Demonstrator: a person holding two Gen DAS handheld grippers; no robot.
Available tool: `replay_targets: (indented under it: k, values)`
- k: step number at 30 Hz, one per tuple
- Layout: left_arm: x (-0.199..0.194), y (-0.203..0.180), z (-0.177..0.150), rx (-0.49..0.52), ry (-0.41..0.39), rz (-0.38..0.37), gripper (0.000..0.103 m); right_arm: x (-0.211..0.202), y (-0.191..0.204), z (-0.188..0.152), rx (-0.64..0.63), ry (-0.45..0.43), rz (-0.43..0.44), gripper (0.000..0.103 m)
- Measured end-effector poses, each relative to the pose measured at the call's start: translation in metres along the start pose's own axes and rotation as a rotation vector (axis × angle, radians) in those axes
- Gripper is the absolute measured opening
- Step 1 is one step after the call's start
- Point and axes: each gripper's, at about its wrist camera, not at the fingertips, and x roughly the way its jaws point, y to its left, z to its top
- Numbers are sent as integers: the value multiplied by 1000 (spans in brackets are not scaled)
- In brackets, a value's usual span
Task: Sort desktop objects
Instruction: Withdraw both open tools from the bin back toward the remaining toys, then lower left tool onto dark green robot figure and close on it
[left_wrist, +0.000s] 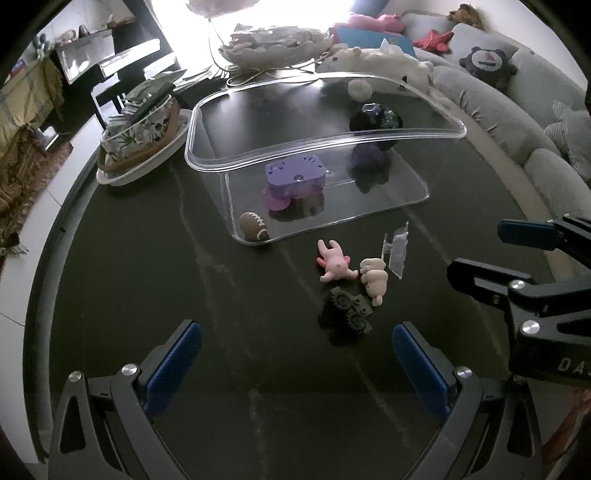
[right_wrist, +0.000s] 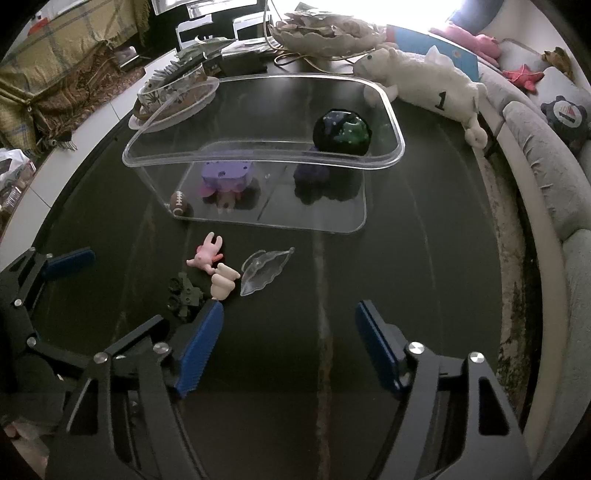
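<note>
Clear plastic bin (left_wrist: 325, 122): sits on the dark table (left_wrist: 184, 295), far of centre, its rim curved by the lens.
Bin contents: a purple toy block (left_wrist: 295, 177) near the left front, a small brown football (left_wrist: 254, 226) in the near left corner, a dark ball with green patches (right_wrist: 341, 131) and a dark purple lump (right_wrist: 312, 173) on the right side.
Loose toys: a pink rabbit figure (left_wrist: 335, 263), a cream figure (left_wrist: 375, 278) touching it on the right, and a dark green wheeled toy (left_wrist: 345, 314) just near of both, all on the table in front of the bin.
Transparent piece: a clear leaf-shaped item (right_wrist: 264, 271) lies just right of the cream figure.
Left gripper (left_wrist: 297, 363): blue-padded fingers spread wide, holding nothing, hovering over the near table with the wheeled toy ahead between them.
Right gripper (right_wrist: 290, 347): fingers also spread apart and empty; in its own view the left pad (right_wrist: 199, 350) is close to the cream figure and the wheeled toy.
Table surroundings: a floral bowl on a white plate (left_wrist: 144, 162) at far left, a white plush animal (right_wrist: 421, 83) at far right beyond the bin, a grey sofa (left_wrist: 517, 122) along the right.
</note>
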Motion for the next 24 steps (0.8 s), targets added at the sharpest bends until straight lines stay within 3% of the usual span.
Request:
replay_targets:
  k: [24]
  values:
    - [2,-1,-1,-16,5,-1,102,-2,-6,-3,3,-3,-5,66]
